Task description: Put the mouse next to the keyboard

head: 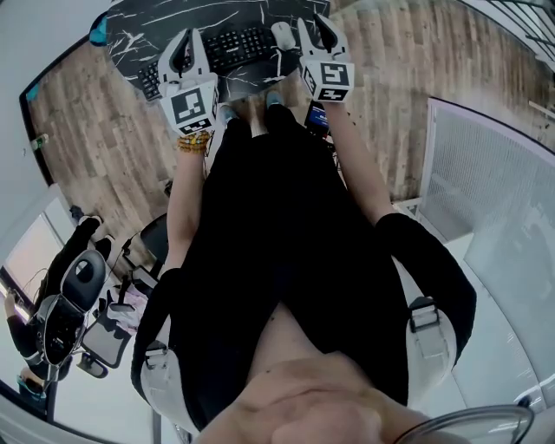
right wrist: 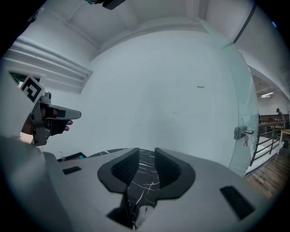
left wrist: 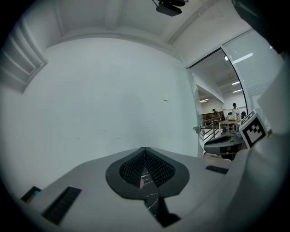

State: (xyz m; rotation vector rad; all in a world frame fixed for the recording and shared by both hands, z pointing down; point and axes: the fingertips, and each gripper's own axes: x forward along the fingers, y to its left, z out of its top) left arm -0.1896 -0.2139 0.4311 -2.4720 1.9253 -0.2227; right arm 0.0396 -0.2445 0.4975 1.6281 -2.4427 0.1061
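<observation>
Left gripper (head: 188, 48) and right gripper (head: 319, 35) level, abreast (both empty)

Mouse (head: 283, 35): white, oval, smooth-backed. It lay flat and right way up on the dark, white-veined worktop (head: 143, 24), just beside the right end of the keyboard, its long axis roughly square to the keyboard's length. Contact between the two could not be made out.

Keyboard (head: 236, 45): black, full rows of keys facing up, flat on the same worktop, with one long edge running along the near rim. The left portion was hidden in the head view; only the middle and right end showed.
</observation>
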